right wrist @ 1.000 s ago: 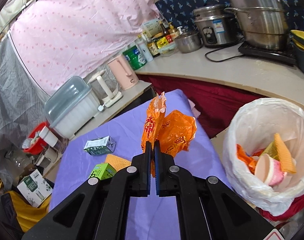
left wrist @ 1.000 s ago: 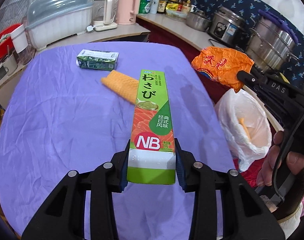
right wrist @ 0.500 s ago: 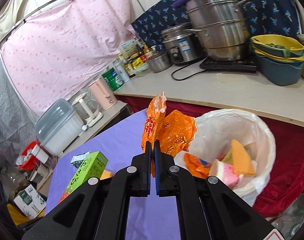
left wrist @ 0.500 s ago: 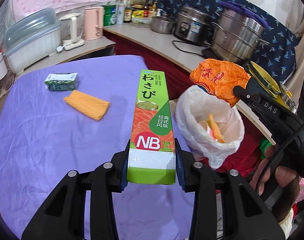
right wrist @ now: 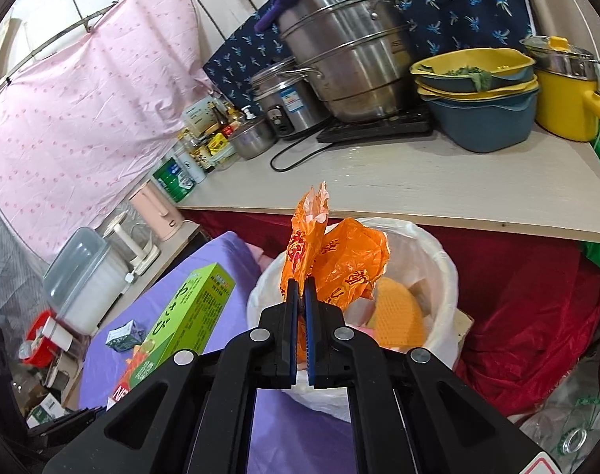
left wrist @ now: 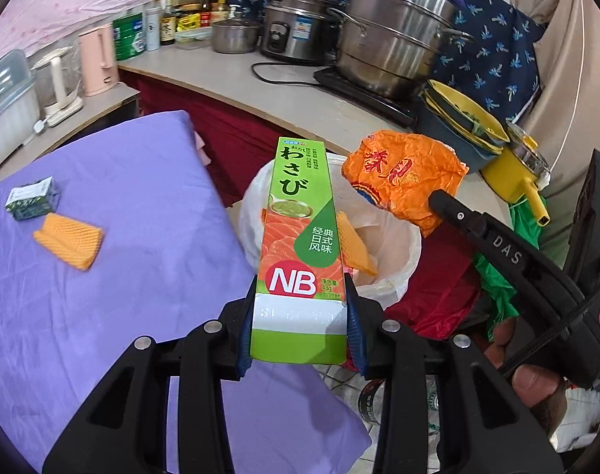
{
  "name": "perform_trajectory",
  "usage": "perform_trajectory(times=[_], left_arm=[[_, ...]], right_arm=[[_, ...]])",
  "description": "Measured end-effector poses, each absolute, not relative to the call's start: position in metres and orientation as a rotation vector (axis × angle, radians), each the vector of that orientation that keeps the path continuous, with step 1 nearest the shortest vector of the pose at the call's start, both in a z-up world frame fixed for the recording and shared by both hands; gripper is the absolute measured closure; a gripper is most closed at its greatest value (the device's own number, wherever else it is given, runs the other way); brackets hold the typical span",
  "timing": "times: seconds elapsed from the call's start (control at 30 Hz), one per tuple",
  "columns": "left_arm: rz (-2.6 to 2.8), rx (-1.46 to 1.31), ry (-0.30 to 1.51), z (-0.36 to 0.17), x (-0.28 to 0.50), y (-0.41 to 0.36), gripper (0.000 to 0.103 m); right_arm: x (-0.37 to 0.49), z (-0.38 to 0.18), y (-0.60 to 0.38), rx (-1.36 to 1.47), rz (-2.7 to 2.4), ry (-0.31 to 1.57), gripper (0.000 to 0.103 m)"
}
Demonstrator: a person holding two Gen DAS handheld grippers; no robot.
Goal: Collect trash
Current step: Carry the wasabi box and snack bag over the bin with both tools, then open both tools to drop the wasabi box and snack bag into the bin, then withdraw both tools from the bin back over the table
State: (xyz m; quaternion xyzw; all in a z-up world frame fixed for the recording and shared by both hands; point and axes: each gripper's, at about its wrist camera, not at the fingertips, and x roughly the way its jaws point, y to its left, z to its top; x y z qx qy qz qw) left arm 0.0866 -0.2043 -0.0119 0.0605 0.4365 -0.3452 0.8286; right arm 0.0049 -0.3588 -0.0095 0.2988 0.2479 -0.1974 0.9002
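My left gripper (left wrist: 300,316) is shut on a long green and orange wasabi box (left wrist: 300,237), which points out over the white trash bag (left wrist: 402,245). My right gripper (right wrist: 299,300) is shut on a crumpled orange wrapper (right wrist: 339,264) and holds it above the same bag (right wrist: 442,272). The wrapper (left wrist: 402,173) and right gripper (left wrist: 438,199) show at the right of the left wrist view. The box (right wrist: 189,312) shows at the left of the right wrist view. A small green carton (left wrist: 31,199) and an orange foam net (left wrist: 69,241) lie on the purple table (left wrist: 122,296).
The bag holds an orange foam piece (right wrist: 394,316) and other trash. A counter (right wrist: 418,189) behind it carries a steel steamer pot (right wrist: 339,51), a rice cooker (left wrist: 296,23), stacked basins (right wrist: 477,91) and a yellow pot (right wrist: 564,91). A red cloth (right wrist: 537,296) hangs below the counter.
Both grippers have swung right from over the table to above the trash bag, carrying the box and wrapper. The carton and foam net have shifted to the far left of view.
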Motion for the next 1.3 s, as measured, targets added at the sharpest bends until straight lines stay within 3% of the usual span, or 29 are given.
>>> perform_trajectory(times=[0.57,0.73,0.97,1.3], left_arm=[[-0.731,0.222,0.988,-0.055,0.121,-0.270,0.066],[-0.704,0.215,0.968,-0.062,0.133,-0.277,0.064],[-0.674,0.203,0.942,-0.057,0.140,-0.268,0.051],[-0.651,0.165,0.919,-0.042,0.140,-0.244,0.051]], right_arm=[[0.024,-0.055,-0.401,0.648,-0.456,0.594,0.099],[0.039,-0.064,-0.406,0.659,-0.458,0.615,0.090],[0.040,-0.059,-0.400,0.649,-0.465,0.602,0.083],[0.040,-0.040,-0.375,0.608,-0.437,0.591,0.078]])
